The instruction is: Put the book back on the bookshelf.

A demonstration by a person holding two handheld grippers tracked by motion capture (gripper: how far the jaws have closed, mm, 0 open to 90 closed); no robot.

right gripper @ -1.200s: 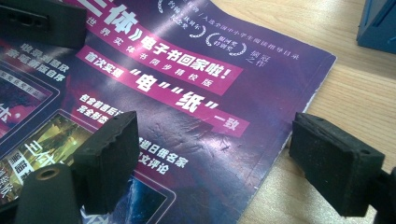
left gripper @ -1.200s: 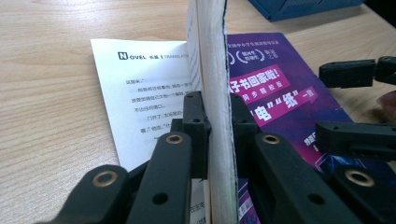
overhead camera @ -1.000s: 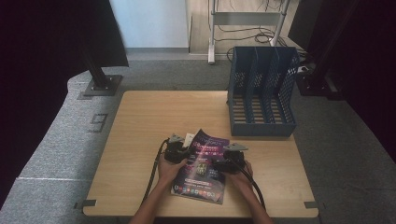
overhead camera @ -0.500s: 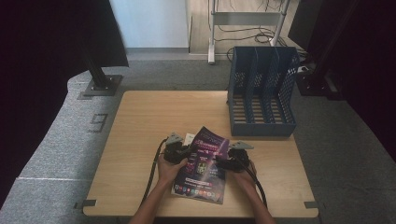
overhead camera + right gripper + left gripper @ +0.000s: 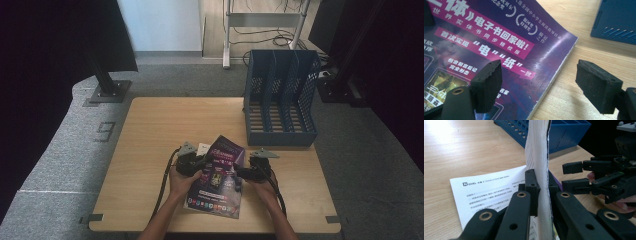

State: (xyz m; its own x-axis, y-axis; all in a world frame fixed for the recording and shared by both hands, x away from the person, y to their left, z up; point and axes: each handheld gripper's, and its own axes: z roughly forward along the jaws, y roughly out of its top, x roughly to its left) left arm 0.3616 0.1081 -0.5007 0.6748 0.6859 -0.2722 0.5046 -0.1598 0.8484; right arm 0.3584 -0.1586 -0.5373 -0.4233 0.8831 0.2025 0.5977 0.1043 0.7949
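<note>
Pinching the book's [image 5: 218,175] left edge, the left tool [image 5: 541,192] has its jaws clamped on the page block, that side raised off the counter [image 5: 150,130]. A printed sheet [image 5: 489,192] lies on the counter beneath it. The right tool [image 5: 537,85] has its jaws spread wide, straddling the book's right edge without pressing it; one pad hangs over the purple cover, the other over bare wood. A blue rack [image 5: 280,100] stands at the counter's far right.

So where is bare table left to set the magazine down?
Free: the table's far-left stretch, left of the blue file rack. Crowded: the near middle, where magazine, white sheet, left gripper and right gripper sit.
</note>
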